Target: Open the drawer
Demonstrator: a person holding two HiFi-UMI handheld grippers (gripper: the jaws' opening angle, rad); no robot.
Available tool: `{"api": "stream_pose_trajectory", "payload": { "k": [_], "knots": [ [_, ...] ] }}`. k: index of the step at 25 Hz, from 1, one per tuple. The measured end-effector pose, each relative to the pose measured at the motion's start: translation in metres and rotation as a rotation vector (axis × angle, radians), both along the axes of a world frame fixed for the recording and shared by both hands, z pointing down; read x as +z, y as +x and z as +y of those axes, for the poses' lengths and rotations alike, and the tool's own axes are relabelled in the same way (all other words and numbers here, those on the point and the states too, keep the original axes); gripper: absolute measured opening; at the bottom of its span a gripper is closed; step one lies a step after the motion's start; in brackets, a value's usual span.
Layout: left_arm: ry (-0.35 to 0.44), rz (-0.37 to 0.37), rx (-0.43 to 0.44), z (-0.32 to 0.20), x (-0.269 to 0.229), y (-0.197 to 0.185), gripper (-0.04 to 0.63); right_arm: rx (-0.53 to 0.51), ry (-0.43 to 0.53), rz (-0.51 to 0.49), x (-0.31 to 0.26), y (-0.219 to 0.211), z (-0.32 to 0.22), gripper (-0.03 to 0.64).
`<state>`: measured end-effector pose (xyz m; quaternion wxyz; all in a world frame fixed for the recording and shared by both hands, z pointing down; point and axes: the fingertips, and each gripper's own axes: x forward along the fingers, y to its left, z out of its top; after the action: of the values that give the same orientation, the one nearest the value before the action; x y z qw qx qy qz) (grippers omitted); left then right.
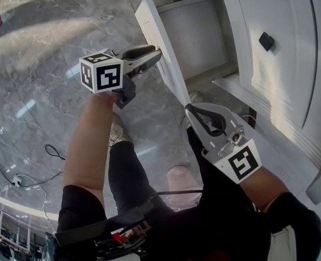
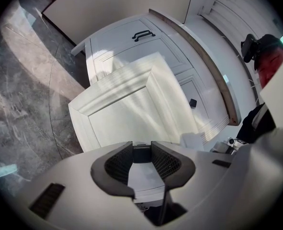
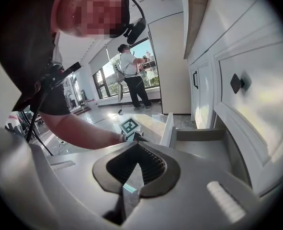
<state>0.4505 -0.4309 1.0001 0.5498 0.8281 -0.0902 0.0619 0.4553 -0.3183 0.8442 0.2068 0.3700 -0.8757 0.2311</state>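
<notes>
The white drawer (image 1: 203, 37) at the foot of the cabinet stands pulled out, its panelled front (image 1: 155, 37) over the marble floor. My left gripper (image 1: 159, 52) reaches that front from the floor side. In the left gripper view the drawer front (image 2: 127, 109) fills the middle, and the left gripper (image 2: 141, 150) is shut on a small dark square knob (image 2: 141, 153). My right gripper (image 1: 188, 109) hangs shut with nothing in it, in front of the drawer's near corner. The right gripper view shows its fingertips (image 3: 137, 146) meeting, with the open drawer (image 3: 203, 143) beyond them.
Above the drawer is a white panel with a black square knob (image 1: 266, 41). A further cabinet front carries a black bar handle (image 2: 143, 34). Cables (image 1: 54, 151) lie on the floor at the left. The person's shoe (image 1: 117, 132) is below the left gripper. Another person (image 3: 134, 75) stands far off by a window.
</notes>
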Motion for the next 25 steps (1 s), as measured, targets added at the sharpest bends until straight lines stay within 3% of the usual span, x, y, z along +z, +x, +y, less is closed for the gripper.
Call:
{"api": "stream_pose_trajectory", "payload": {
  "k": [25],
  "knots": [
    [0.008, 0.006, 0.011, 0.005, -0.001, -0.031, 0.121, -0.044, 0.023, -0.002, -0.005, -0.018, 0.0, 0.002]
  ]
}}
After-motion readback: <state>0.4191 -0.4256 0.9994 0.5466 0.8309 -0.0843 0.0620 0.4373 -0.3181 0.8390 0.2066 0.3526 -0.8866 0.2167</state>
